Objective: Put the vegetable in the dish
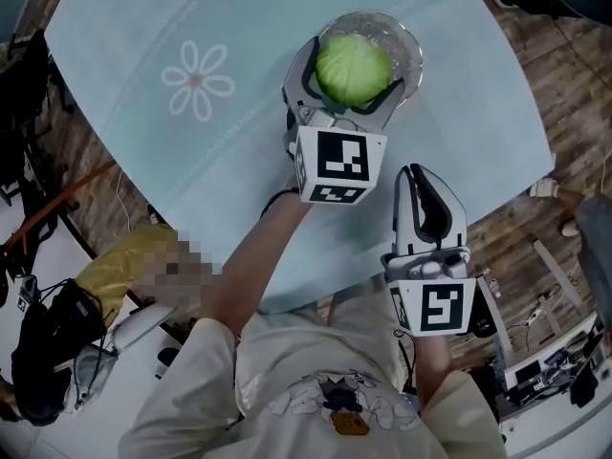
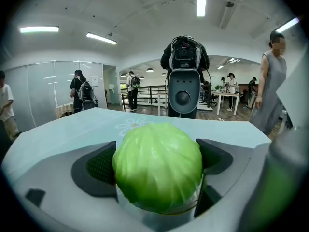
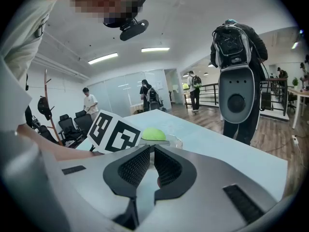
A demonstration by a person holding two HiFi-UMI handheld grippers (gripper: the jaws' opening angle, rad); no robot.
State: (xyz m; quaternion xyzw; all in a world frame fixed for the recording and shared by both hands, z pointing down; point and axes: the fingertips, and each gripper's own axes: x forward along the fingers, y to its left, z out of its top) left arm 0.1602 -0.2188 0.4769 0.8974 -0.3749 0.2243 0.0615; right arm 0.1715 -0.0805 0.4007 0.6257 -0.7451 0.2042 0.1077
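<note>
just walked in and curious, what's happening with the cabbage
A person has a hand-held gripper in each hand. The left hand-held gripper grips a green cabbage, which sits in or just above the glass dish on the pale blue table; it is not yet released. The right hand-held gripper hangs near the table edge, jaws together, nothing between them.

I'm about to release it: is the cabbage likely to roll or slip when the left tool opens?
Probably it stays: the cabbage is round, so apt to roll, but it seems to sit in the glass dish, whose rim should cradle it. Its glossy leaves look slippery against the left tool, so open slowly.
</note>
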